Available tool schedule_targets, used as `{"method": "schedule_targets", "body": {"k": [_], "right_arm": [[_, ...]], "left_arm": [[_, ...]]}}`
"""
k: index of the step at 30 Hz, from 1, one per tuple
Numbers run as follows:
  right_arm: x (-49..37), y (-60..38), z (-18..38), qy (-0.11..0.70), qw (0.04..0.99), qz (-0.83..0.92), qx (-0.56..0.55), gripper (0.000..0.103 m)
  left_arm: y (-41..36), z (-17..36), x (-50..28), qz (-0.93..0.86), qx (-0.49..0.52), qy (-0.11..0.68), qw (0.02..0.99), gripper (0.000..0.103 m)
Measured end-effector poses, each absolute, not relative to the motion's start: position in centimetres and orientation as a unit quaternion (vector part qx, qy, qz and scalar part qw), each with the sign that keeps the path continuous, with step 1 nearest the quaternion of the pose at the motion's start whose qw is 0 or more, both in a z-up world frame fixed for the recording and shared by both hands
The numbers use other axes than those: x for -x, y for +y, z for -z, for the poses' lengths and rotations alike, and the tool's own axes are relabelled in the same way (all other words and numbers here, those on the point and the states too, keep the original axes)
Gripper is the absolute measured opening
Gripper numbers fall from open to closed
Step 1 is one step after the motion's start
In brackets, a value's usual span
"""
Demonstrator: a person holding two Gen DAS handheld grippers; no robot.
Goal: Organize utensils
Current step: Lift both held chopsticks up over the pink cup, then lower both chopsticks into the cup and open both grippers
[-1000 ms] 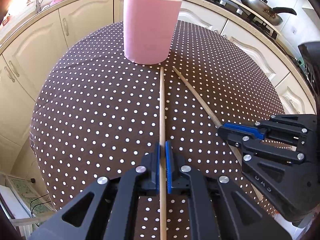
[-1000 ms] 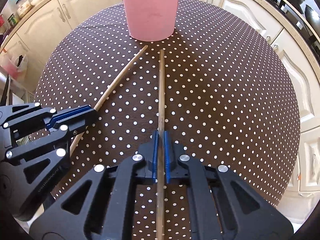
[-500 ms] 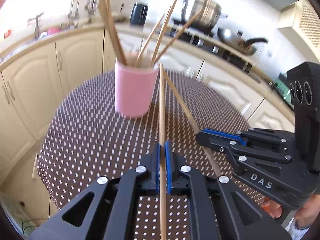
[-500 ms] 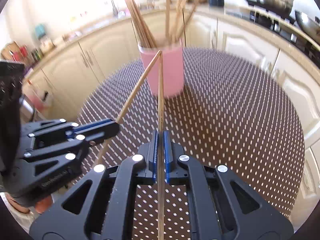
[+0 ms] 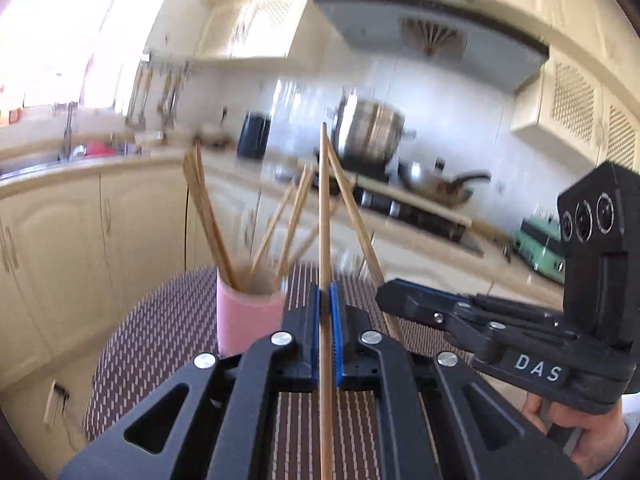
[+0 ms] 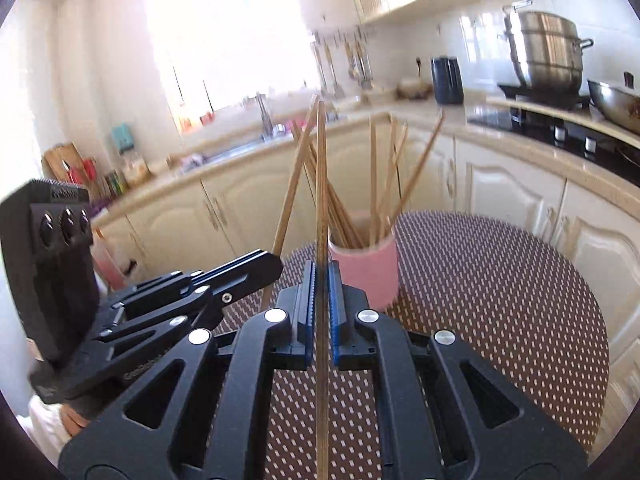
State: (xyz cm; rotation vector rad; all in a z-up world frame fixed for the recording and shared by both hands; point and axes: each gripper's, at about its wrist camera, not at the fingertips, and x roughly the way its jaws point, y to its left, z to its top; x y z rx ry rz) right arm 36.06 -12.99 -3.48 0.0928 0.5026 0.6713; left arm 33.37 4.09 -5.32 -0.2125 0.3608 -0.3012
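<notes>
My left gripper [image 5: 325,292] is shut on a wooden chopstick [image 5: 323,208] that points up and forward above the table. Beside it on the right, my right gripper [image 5: 386,296] grips a second chopstick [image 5: 354,208], and the two tips nearly meet. In the right wrist view my right gripper [image 6: 321,268] is shut on its chopstick [image 6: 321,184], with the left gripper [image 6: 276,264] and its chopstick [image 6: 290,196] at the left. A pink cup [image 5: 248,320] [image 6: 368,272] holding several chopsticks stands just beyond both grippers on the table.
The round table has a brown polka-dot cloth [image 6: 500,300]. Cream cabinets [image 6: 512,196] and a counter curve behind it, with a sink tap [image 6: 264,116], a dark kettle [image 6: 447,74], a steel pot [image 6: 544,52] and a wok [image 5: 436,184]. A person's hand [image 5: 580,432] holds the right gripper.
Both grippers have risen and tipped up from looking down at the table, lifting their chopsticks off the cloth. The pink cup now sits lower in both views.
</notes>
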Motion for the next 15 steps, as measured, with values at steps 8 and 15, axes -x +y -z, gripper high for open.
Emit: {"method": "schedule_targets", "body": {"k": [8, 15], "right_arm": [[-39.1, -12.9, 1.9, 0.152, 0.93, -0.328, -0.074, 0.006], [-44.2, -11.7, 3.1, 0.096, 0.933, -0.331, -0.106, 0.006]], "left_arm": [[5.0, 4.0, -36.5, 0.133, 0.135, 0.086, 0.978, 0.006], [5.8, 4.2, -41.0, 0.11, 0.146, 0.039, 0.982, 0.006]]}}
